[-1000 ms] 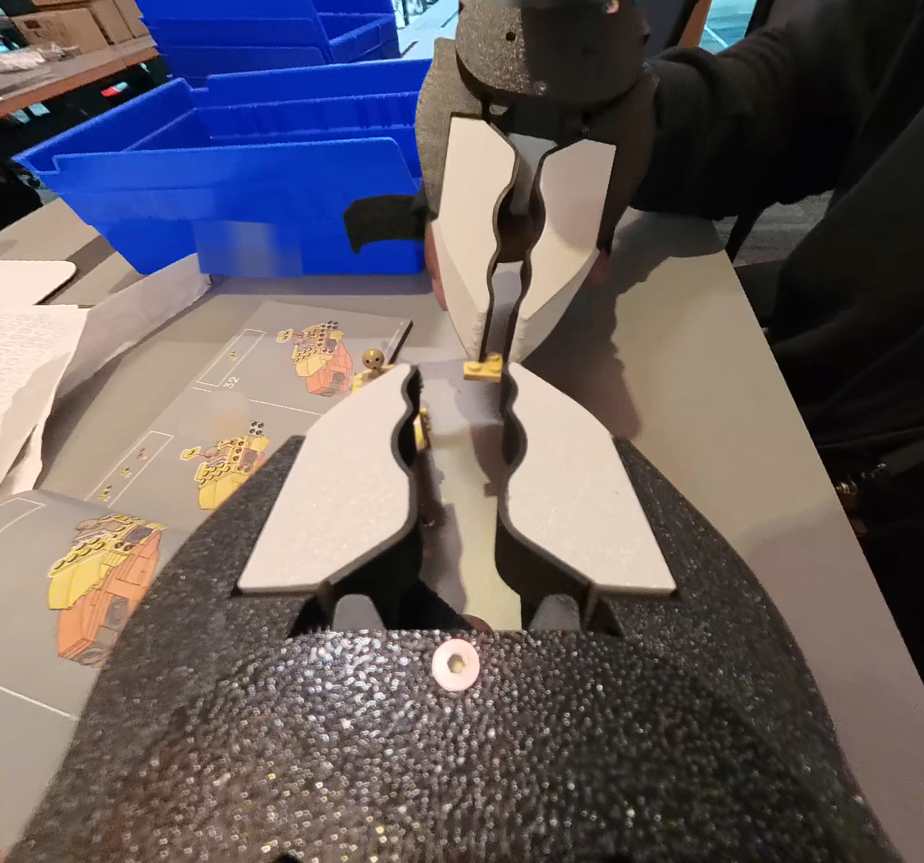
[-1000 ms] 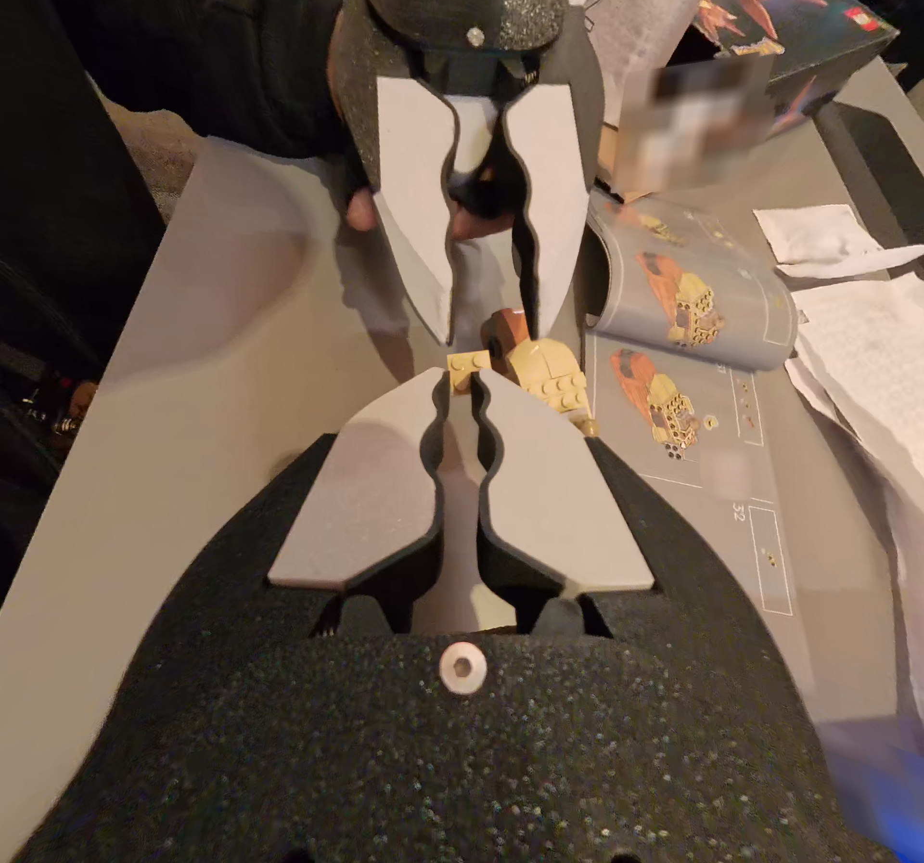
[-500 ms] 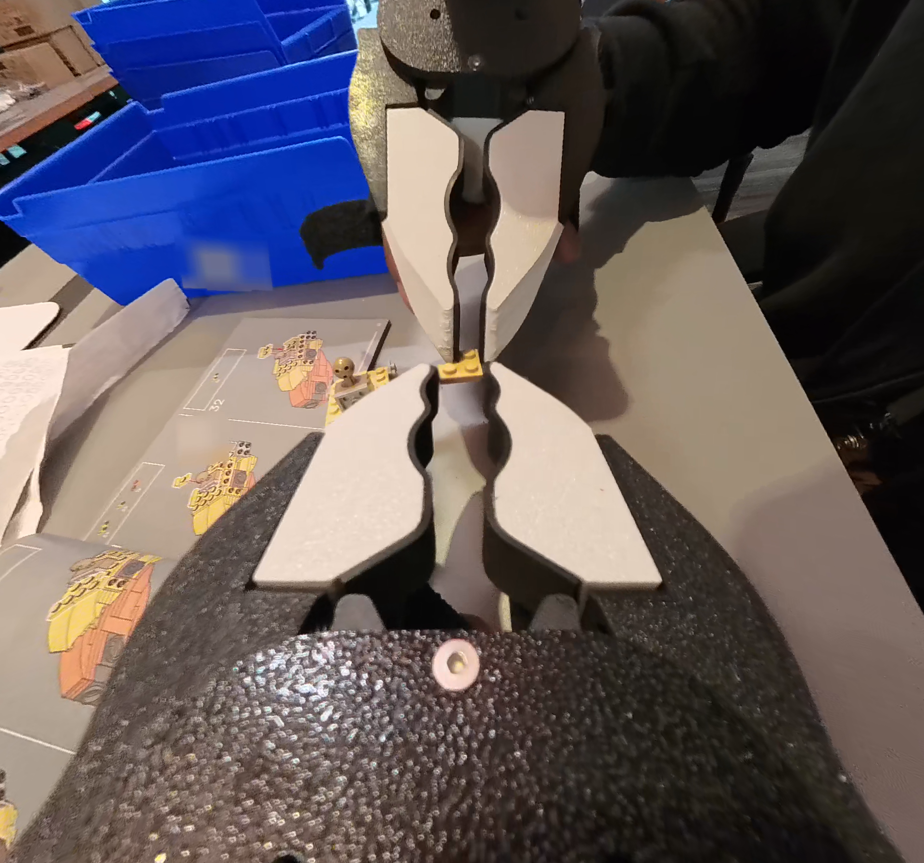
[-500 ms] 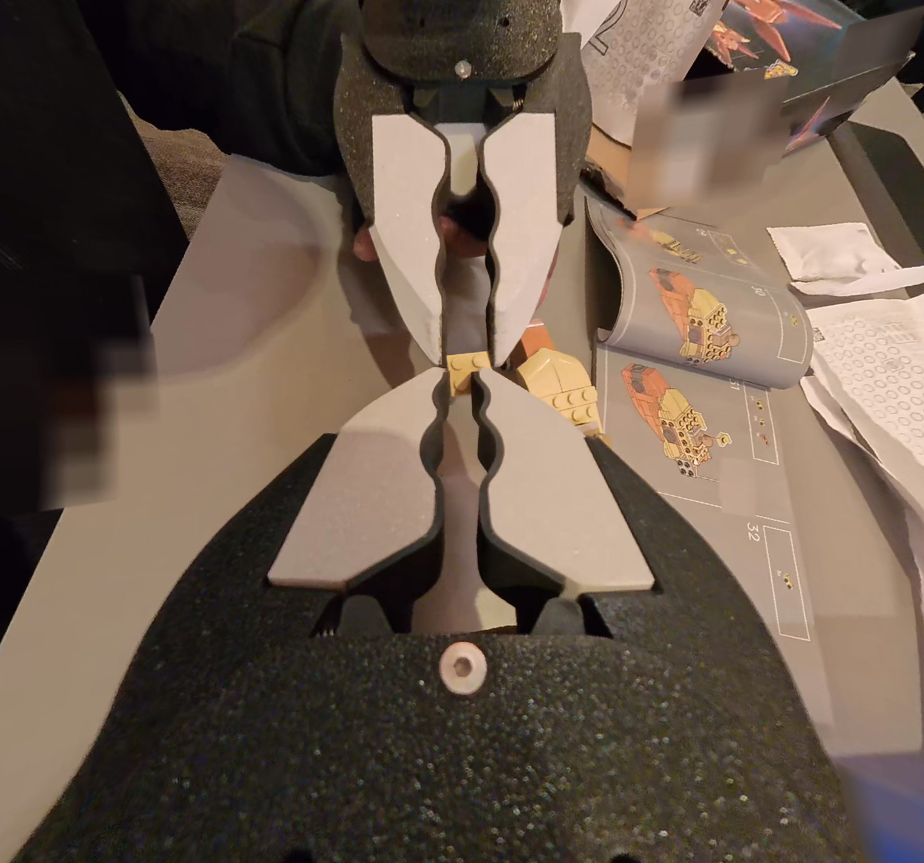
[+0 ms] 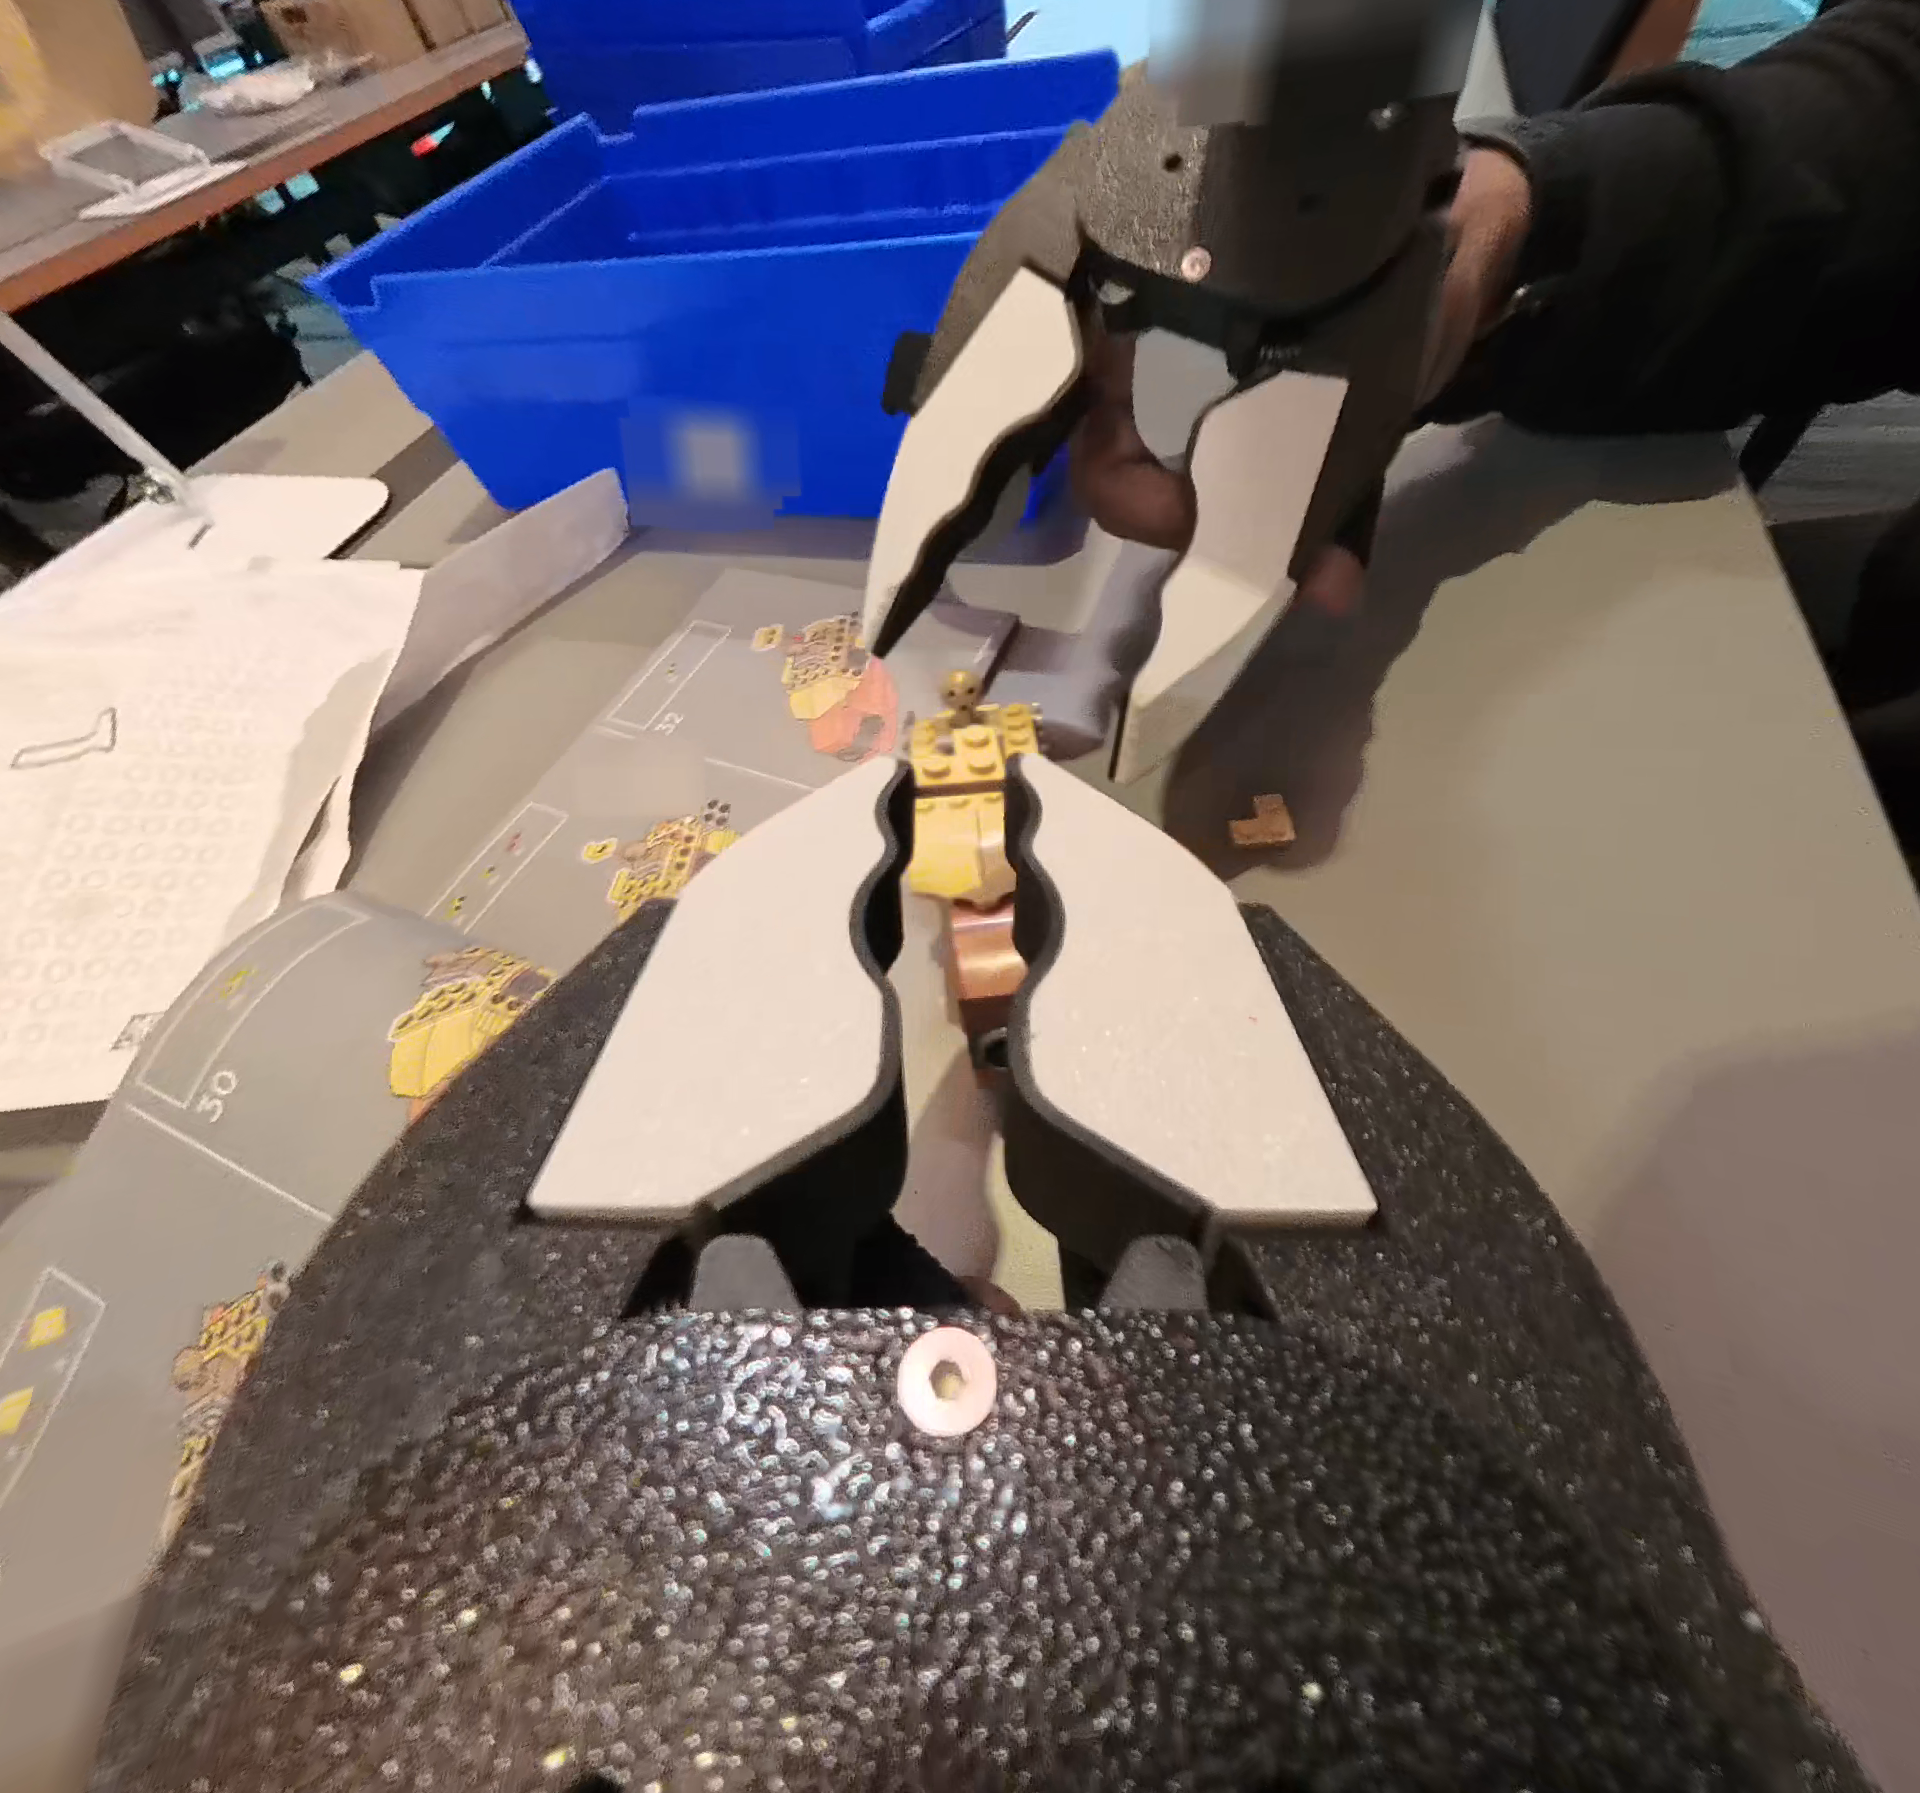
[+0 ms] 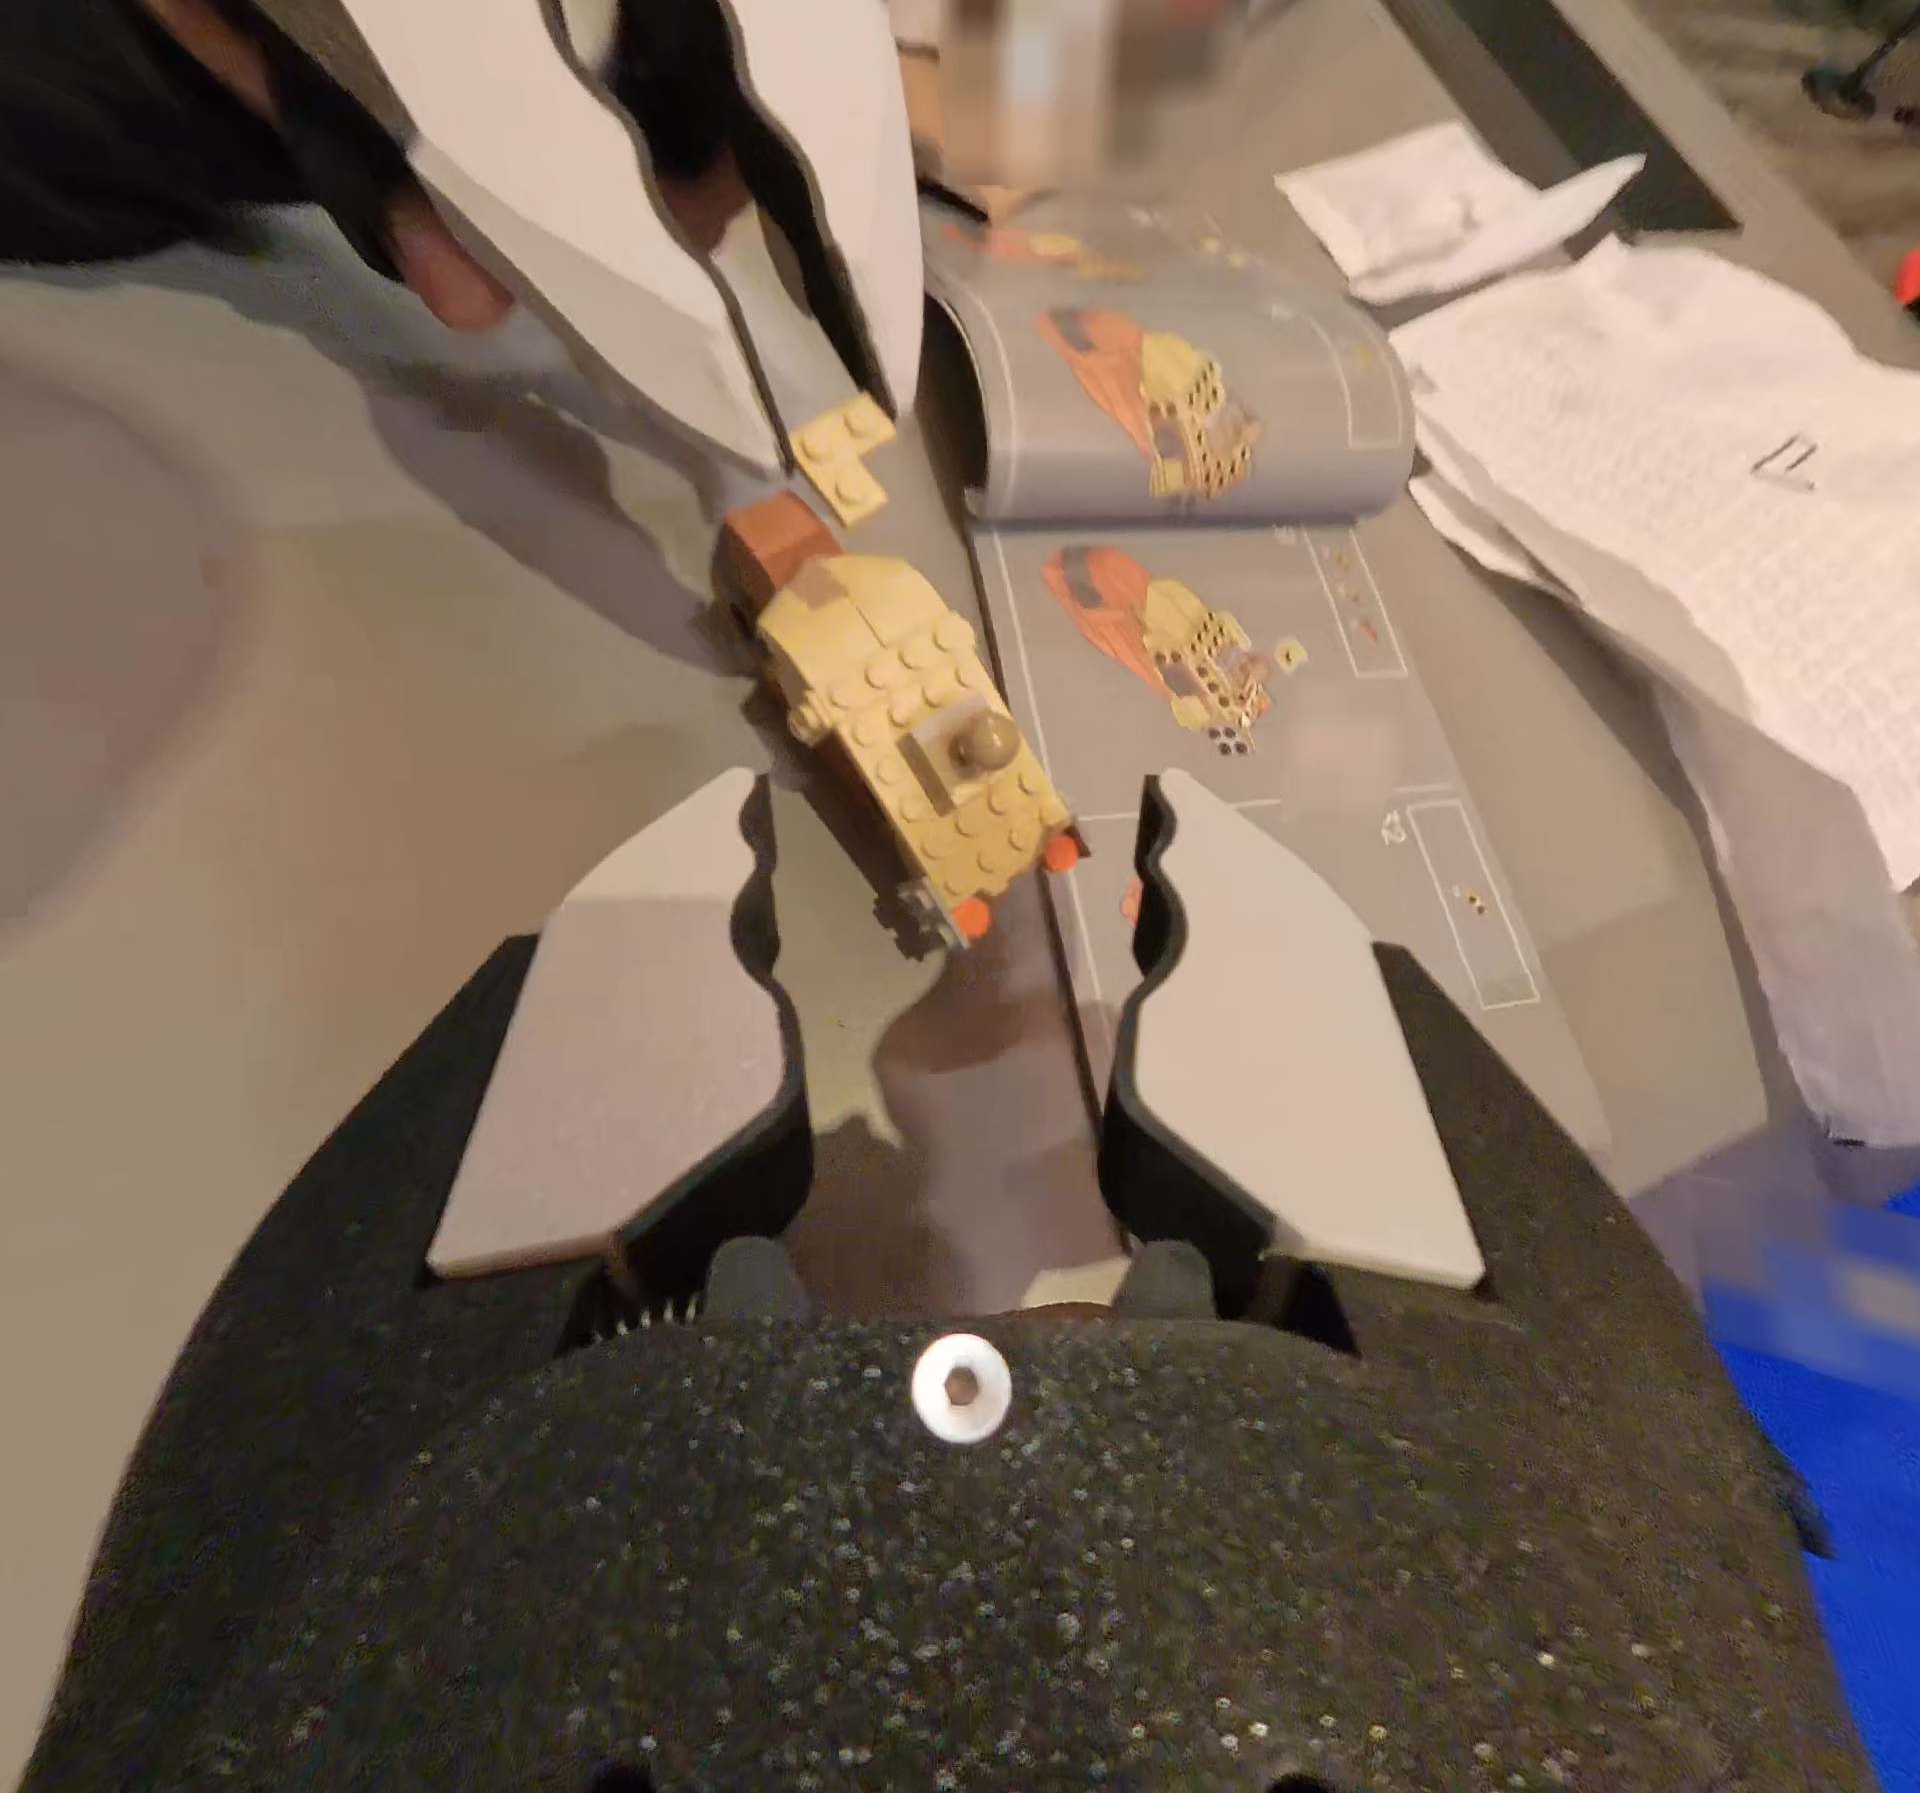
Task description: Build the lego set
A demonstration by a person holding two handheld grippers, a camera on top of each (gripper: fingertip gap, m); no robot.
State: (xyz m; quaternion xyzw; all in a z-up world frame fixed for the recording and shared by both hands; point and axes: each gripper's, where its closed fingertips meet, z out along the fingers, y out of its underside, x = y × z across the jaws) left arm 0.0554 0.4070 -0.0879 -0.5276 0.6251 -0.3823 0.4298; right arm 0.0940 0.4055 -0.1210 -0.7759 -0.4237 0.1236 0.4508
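My left gripper (image 5: 956, 777) is shut on a small tan corner plate (image 5: 966, 756). The right wrist view shows that plate (image 6: 842, 455) pinched at the left gripper's tips (image 6: 831, 439), just above the table. The partly built tan and brown model (image 6: 894, 694) lies on the grey table (image 6: 312, 704), its brown nose toward the left gripper. It shows through the left fingers' gap in the left wrist view (image 5: 961, 860). My right gripper (image 6: 951, 798) is wide open and empty, with the model's orange-tipped tail between its fingers, untouched. It also shows in the left wrist view (image 5: 1003, 704).
The open instruction booklet (image 6: 1195, 413) lies beside the model. White paper bags (image 5: 156, 787) lie at the left and blue bins (image 5: 675, 341) stand behind. A small brown corner piece (image 5: 1262, 818) lies on the table under the right gripper. The table edge (image 5: 1818, 704) is at the right. My right fingertips sit around 6 cm from my left ones.
The right gripper has opened and let go of the tan plate, which stays in the left gripper. Both grippers have moved over the model.
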